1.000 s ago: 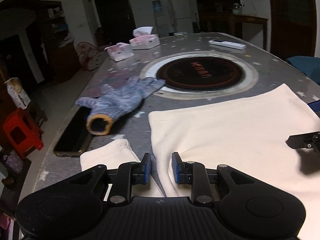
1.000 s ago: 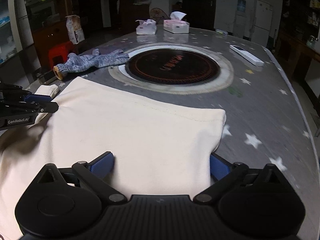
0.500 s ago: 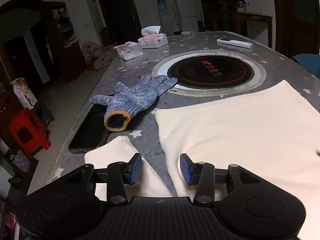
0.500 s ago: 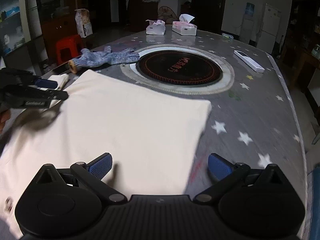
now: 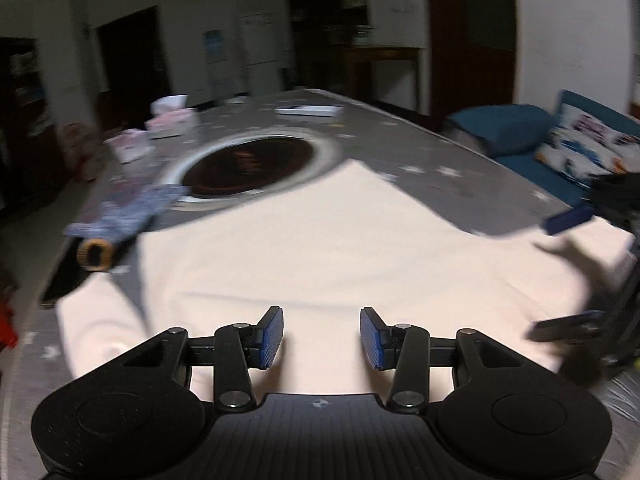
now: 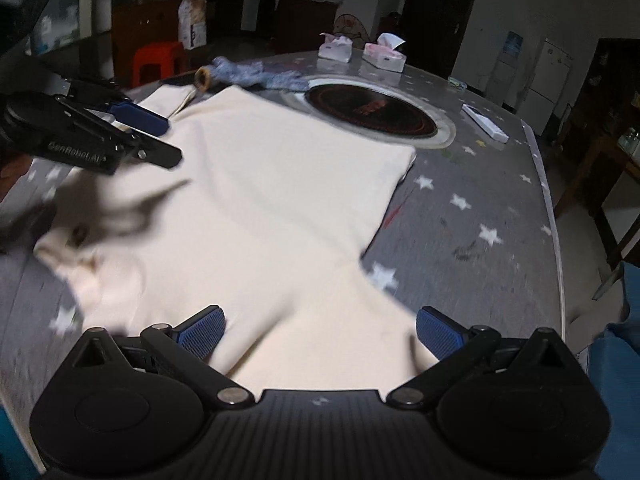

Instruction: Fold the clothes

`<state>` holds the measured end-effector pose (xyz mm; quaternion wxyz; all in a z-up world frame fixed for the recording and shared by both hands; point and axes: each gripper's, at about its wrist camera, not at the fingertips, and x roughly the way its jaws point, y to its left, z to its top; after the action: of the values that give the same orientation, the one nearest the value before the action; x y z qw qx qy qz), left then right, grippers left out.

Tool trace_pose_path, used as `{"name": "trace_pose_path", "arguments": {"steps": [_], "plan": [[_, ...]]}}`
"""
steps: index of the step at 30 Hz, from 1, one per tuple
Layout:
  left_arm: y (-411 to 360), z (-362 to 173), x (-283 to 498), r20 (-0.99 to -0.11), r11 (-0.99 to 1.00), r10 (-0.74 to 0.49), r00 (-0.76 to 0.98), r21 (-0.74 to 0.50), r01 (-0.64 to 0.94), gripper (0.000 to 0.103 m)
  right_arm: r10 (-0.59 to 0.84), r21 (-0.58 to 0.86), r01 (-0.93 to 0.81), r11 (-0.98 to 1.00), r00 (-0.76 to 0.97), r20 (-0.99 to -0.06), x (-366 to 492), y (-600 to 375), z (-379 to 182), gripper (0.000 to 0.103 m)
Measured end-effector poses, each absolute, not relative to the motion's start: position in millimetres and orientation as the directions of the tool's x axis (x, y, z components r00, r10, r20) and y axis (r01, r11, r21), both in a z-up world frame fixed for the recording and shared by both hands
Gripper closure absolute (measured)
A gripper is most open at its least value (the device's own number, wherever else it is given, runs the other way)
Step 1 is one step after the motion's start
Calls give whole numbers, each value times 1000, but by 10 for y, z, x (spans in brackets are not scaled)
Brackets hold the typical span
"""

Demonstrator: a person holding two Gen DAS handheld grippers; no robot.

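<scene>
Two grippers hang over a grey, star-printed table (image 6: pixel 492 184) in a dim room. Nearest in the left wrist view, the left gripper (image 5: pixel 322 338) has its blue pads (image 5: pixel 272 336) spread apart with nothing pinched between them; only cloth lies beneath. Nearest in the right wrist view, the right gripper (image 6: pixel 320 330) has its jaws spread wide, likewise gripping nothing.

Under both lies the cream garment (image 6: pixel 272 200), spread flat on the near half of the table, with one sleeve (image 6: pixel 170 98) reaching toward 11 o'clock in the right wrist view. In that view the left gripper shows at 9 o'clock, above the garment's edge and casting a shadow on it.

Beyond the garment, toward 12 o'clock, a round dark cooktop (image 6: pixel 370 114) with a pale ring is set into the table. Beside it at 11 o'clock lies a blue knitted glove (image 6: pixel 248 74), its tan cuff turned toward the sleeve. At 1 o'clock rests a white remote (image 6: pixel 484 122). Farther on, near the far edge, stand two tissue boxes (image 6: pixel 382 56).

Past the table, a red stool (image 6: pixel 156 60) stands on the floor at 11 o'clock, with dark cabinets behind it. A white refrigerator (image 6: pixel 546 80) stands against the far wall at 1 o'clock, beside a dark doorway (image 6: pixel 432 16). In the left wrist view a blue sofa (image 5: pixel 532 144) with a patterned cushion sits at 3 o'clock.
</scene>
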<state>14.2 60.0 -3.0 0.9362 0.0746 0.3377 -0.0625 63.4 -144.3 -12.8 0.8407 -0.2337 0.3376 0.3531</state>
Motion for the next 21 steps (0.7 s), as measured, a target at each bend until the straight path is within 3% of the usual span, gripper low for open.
{"name": "trace_pose_path", "arguments": {"steps": [12,17,21], "plan": [[491,-235,-96,-671,973,-102,734,87,214,57,507,59,-668,742,503,-700,477,-2027,-94,0],[507,-241,-174,-672,973,-106,733,80,215,57,459,142,-535,833,525,-717,741,-2436,-164,0],[534,-240,-234,-675,974,-115,729,67,216,57,409,129,-476,870,551,-727,910,-2645,-226,0]]}}
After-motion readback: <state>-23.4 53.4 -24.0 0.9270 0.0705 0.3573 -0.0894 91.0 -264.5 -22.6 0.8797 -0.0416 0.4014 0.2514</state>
